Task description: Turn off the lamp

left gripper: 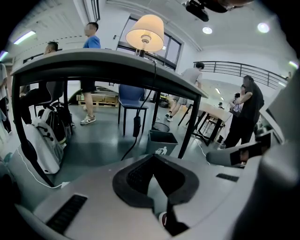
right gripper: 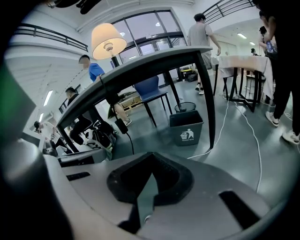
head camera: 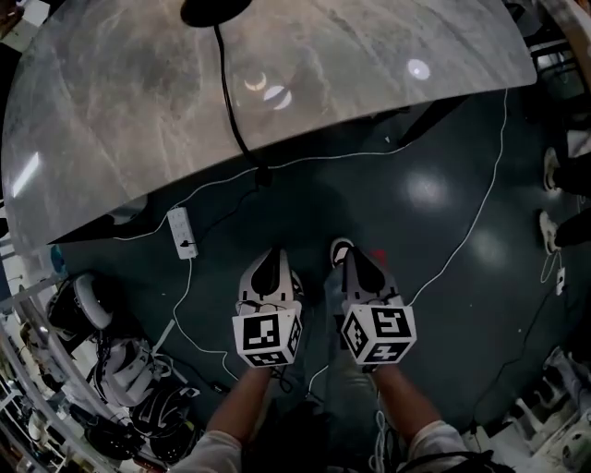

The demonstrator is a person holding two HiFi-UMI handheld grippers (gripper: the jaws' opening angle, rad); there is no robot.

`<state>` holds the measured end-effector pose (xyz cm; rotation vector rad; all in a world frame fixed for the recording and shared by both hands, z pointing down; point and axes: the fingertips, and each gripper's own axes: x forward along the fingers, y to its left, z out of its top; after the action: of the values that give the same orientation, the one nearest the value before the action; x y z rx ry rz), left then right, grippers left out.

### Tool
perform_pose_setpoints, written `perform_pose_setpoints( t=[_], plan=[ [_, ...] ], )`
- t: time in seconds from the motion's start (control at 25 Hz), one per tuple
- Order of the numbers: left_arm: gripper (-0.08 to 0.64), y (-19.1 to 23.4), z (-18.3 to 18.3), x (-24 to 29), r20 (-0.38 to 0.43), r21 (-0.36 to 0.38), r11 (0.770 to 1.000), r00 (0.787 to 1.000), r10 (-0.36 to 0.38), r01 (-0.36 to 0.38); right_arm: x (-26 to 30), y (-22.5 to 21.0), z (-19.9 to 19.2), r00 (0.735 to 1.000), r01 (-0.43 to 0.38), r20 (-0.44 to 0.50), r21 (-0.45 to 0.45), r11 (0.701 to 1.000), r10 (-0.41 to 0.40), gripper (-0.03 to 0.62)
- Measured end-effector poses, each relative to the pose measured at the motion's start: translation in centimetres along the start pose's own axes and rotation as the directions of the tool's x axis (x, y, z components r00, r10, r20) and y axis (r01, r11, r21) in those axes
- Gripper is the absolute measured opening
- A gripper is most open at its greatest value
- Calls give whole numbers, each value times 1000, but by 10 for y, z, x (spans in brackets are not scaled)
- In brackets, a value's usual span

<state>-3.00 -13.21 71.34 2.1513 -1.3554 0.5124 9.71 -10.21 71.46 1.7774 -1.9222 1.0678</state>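
Approach stage: left gripper (head camera: 268,260) and right gripper (head camera: 356,257), jaws together and empty, sit below the lit lamp (left gripper: 145,31) ahead; next, one likely rises toward its switch.

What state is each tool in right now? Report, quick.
Left tool: closed, holding nothing.
Right tool: closed, holding nothing.

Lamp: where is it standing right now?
The lit lamp stands on the table, at the head view's top edge left of centre; its black cord crosses the tabletop to the near edge.
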Motion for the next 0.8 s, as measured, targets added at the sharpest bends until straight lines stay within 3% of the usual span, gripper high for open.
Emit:
perform_pose_setpoints(
  t=[0.8],
  plan=[
    [10, 32, 19, 28, 46, -23, 998, 998, 53, -52, 25, -6, 14, 1000, 0, 1, 4, 1000, 0, -2]
  ],
)
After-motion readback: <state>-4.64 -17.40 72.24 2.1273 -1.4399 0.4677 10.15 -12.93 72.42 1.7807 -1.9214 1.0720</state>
